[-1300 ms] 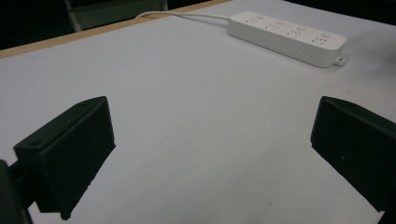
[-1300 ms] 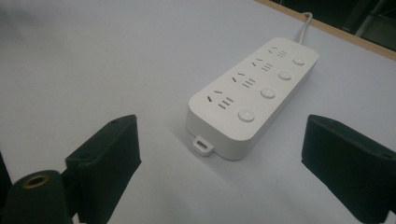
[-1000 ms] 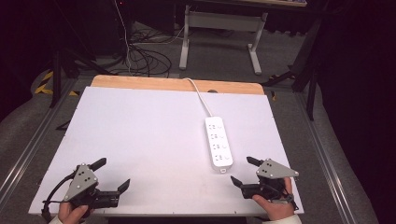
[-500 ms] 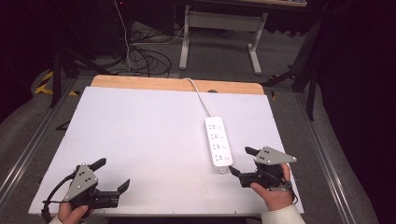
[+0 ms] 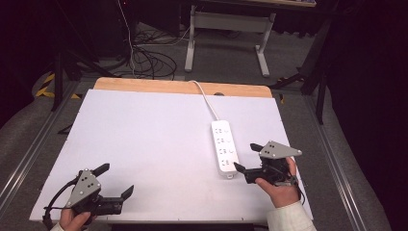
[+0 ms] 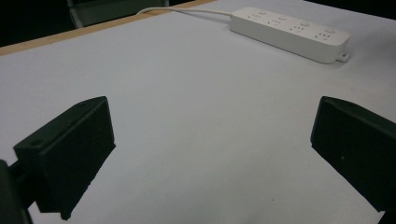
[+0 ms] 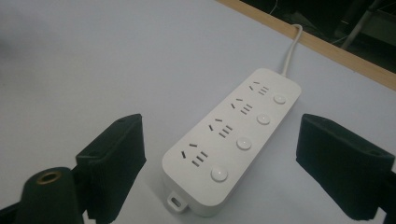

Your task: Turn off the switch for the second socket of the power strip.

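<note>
So this is basically the very start of things. The white power strip (image 5: 225, 147) is lying flat on the white desk (image 5: 144, 144), its cord (image 5: 204, 96) running off from the strip's far end toward the wooden edge at the back. It has four outlets, each with a round button next to it, and nothing is plugged in as far as I can see.

The right tongs (image 5: 244, 158) are right up at the strip's near end, on the side away from the cord, jaws spread wide and holding nothing. In the right gripper view the strip (image 7: 233, 140) sits squarely between the two black jaws, but they're clear of it on both sides, so no contact yet. My read is it's lined up to either grab the strip's near end or go for the nearest button (image 7: 219, 174), hard to say which.

The left tongs (image 5: 114, 179) are well away from the strip, off to the side opposite the right tongs and nearer the person, also wide open and empty. In the left gripper view the strip (image 6: 292, 32) is way off in the distance past the jaws.

So, done so far: just the approach with the right hand. Left to do: pretty much everything, the actual grip or press and whatever follows. The left hand looks like it's just parked for now.
</note>
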`<state>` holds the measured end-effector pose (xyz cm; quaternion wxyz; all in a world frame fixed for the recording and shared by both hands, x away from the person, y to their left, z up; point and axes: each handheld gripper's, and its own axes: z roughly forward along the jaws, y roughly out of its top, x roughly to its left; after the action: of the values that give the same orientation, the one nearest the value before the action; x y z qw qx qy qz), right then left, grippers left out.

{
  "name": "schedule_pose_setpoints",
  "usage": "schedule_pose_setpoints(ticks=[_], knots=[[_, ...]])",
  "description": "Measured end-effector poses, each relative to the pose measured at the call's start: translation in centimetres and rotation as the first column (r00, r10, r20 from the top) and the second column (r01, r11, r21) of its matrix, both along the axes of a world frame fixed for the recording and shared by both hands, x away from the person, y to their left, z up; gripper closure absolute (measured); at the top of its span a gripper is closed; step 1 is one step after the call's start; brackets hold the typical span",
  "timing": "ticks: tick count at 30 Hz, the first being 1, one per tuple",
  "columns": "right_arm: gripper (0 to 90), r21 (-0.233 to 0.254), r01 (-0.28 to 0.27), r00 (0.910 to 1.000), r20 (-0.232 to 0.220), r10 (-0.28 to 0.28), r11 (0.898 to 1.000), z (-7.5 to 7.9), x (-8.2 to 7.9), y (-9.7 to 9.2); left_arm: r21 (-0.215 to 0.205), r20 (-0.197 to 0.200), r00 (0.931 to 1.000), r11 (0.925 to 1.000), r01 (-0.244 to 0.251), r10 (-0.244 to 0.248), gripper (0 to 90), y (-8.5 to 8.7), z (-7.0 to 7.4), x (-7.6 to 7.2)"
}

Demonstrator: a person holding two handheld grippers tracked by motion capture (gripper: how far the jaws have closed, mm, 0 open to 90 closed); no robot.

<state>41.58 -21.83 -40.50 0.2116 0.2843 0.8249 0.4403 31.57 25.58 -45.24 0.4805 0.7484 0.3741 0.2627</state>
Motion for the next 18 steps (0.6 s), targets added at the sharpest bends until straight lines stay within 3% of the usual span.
schedule_pose_setpoints(ticks=[7, 8, 18], knots=[[23.6, -0.023, -0.002, 0.9999, 0.017, 0.002, 1.000, 0.2, 0.5, 0.5, -0.014, -0.005, 1.0000, 0.9999, 0.001, -0.001, 0.2, 0.0, 0.0, 0.0], [33.4, -0.027, -0.015, 0.9997, 0.016, 0.015, 1.000, 0.4, 0.6, 0.6, -0.012, -0.005, 1.0000, 0.9999, 0.002, -0.002, 0.2, 0.0, 0.0, 0.0], [45.6, -0.061, -0.011, 0.9999, 0.010, 0.011, 0.998, 1.3, 1.7, 1.0, -0.001, -0.001, 1.0000, 1.0000, 0.003, -0.003, 0.2, 0.0, 0.0, 0.0]])
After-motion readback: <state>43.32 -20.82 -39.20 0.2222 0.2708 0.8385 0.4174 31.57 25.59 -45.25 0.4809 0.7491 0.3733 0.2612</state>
